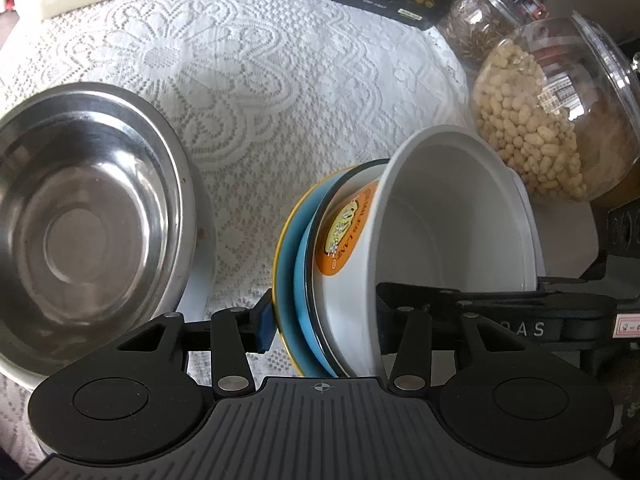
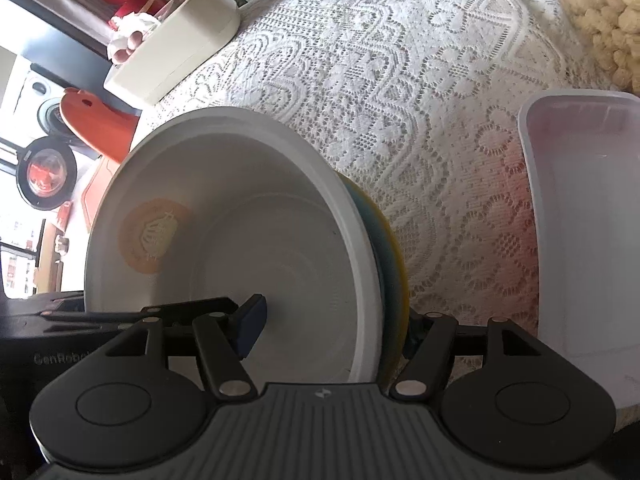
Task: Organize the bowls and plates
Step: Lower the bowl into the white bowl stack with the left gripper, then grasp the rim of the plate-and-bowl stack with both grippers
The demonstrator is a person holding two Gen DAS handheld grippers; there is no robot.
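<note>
Both grippers clamp one tilted stack above the lace tablecloth [image 1: 248,80]: left gripper [image 1: 322,320] and right gripper [image 2: 332,328] each grip white bowl [image 1: 452,216] nested against blue plate [image 1: 288,264], beside the steel bowl [image 1: 88,216].

— How does the left gripper [image 1: 322,320] stand?
— It points steeply down, its jaws spread wide around stacked dishes held on edge; the blue pad [image 1: 265,330] lies against their outer side.
— And the right gripper [image 2: 332,328]?
— Also tipped down, jaws about half spread; its blue pad [image 2: 251,330] sits inside the bowl.
</note>
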